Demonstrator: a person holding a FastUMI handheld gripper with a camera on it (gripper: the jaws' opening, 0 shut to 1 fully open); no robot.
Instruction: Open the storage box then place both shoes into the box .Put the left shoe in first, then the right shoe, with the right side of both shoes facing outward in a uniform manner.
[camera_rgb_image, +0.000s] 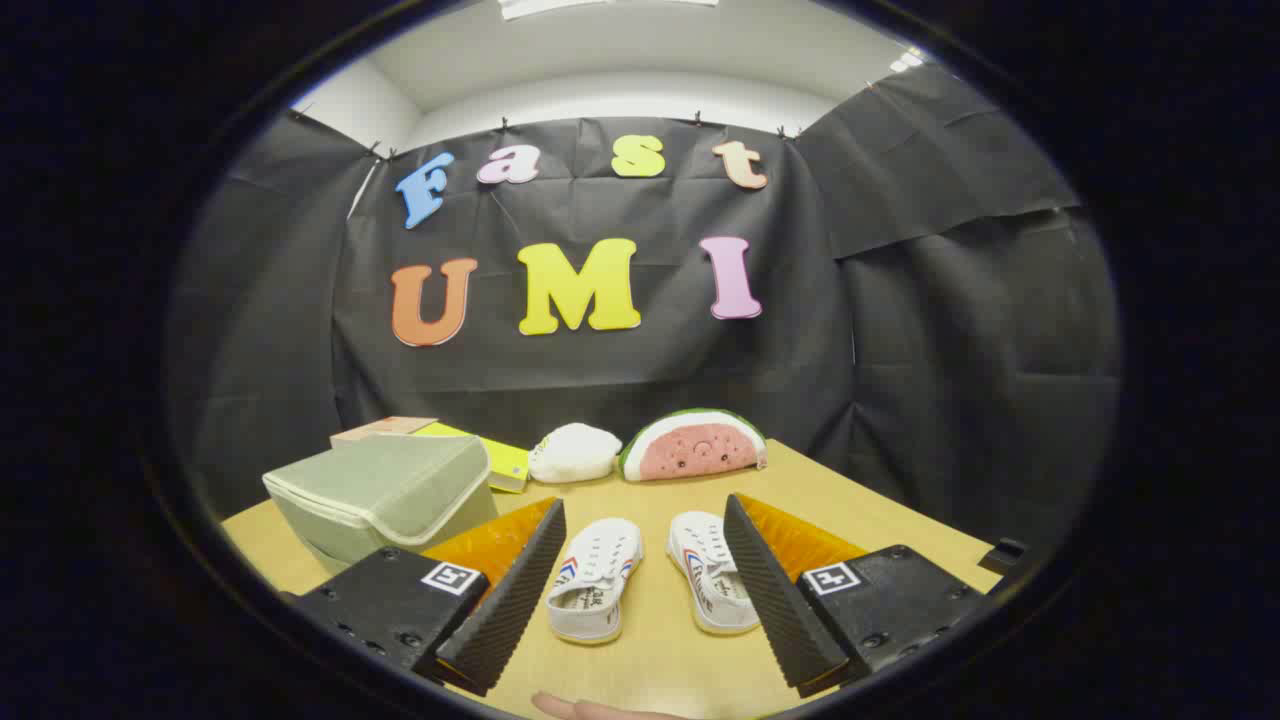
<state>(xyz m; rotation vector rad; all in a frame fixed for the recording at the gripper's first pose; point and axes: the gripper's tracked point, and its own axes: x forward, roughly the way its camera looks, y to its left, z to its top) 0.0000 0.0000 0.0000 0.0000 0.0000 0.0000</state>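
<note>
With the gripper (645, 590) wide open and empty over both shoes (597, 577), the closed box (385, 490) risks being skipped, blocking placement.

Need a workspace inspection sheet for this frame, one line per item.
Surface: tan table, bare between items.
Job's things: green storage box closed, beyond the left finger; two white shoes side by side between the fingers, on the table.
Clutter: watermelon plush, white plush, yellow book at the back.
Grippers: tool open, holding nothing.
Cables: nothing seen.
Surroundings: black cloth wall; fingertip near edge.
</note>
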